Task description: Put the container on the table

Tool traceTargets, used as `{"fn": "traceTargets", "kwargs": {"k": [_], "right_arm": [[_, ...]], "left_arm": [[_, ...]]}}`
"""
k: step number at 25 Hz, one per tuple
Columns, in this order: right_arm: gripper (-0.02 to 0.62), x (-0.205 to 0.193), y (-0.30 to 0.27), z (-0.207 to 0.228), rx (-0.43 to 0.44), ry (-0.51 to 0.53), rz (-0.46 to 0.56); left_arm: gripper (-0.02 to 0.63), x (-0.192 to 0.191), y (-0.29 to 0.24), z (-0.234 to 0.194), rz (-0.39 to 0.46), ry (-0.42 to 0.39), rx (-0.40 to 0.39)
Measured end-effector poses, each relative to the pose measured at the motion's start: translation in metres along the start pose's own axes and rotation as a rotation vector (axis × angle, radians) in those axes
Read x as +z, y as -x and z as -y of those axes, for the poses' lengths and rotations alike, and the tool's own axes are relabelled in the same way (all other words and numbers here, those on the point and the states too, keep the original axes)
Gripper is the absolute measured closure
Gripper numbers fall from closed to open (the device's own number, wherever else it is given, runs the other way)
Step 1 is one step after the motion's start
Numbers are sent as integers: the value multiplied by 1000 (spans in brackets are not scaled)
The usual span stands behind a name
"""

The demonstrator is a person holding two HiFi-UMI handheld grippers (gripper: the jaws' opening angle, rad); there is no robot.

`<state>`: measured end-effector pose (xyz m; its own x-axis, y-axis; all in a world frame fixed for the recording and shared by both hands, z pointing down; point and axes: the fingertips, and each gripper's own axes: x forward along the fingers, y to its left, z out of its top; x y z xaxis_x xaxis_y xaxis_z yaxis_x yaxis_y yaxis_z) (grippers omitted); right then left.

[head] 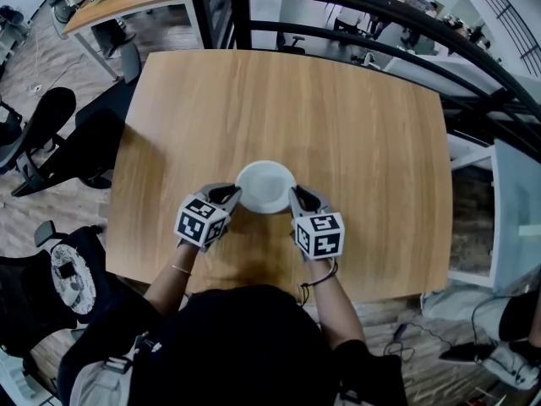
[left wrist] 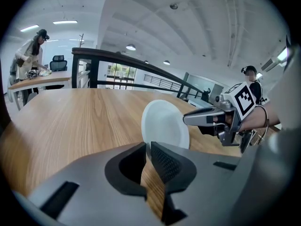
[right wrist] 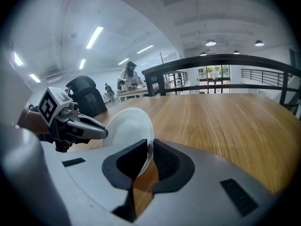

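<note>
Left: the left gripper, its jaws closed on the near-left rim of the container. Centre: the container, a shallow white paper bowl, held between both tools above the near middle of the wooden table; whether its base touches the wood cannot be told. Right: the right gripper, its jaws pinched on the opposite rim.

The step in hand appears to be the set-down. To do it well, lower both sides level and together so the thin rim neither twists nor buckles. Part the jaws only once the base sits flat, then draw each tool outward without dragging the bowl.

Count: 1 container, 2 grippers, 1 table beneath them.
</note>
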<state>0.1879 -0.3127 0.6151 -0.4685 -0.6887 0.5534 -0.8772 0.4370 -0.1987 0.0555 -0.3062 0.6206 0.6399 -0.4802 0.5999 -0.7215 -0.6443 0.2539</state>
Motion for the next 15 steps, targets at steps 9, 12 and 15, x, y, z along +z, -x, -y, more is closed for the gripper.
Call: {"fn": "traceTargets", "kwargs": {"k": [9, 12, 15], "right_arm": [[565, -2, -8, 2, -1, -6, -20], [565, -4, -9, 4, -4, -7, -22], [565, -4, -11, 5, -5, -8, -23]], "left_arm": [[583, -3, -6, -7, -19, 6, 2], [583, -5, -9, -7, -24, 3, 5], [581, -6, -12, -10, -25, 8, 8]]}}
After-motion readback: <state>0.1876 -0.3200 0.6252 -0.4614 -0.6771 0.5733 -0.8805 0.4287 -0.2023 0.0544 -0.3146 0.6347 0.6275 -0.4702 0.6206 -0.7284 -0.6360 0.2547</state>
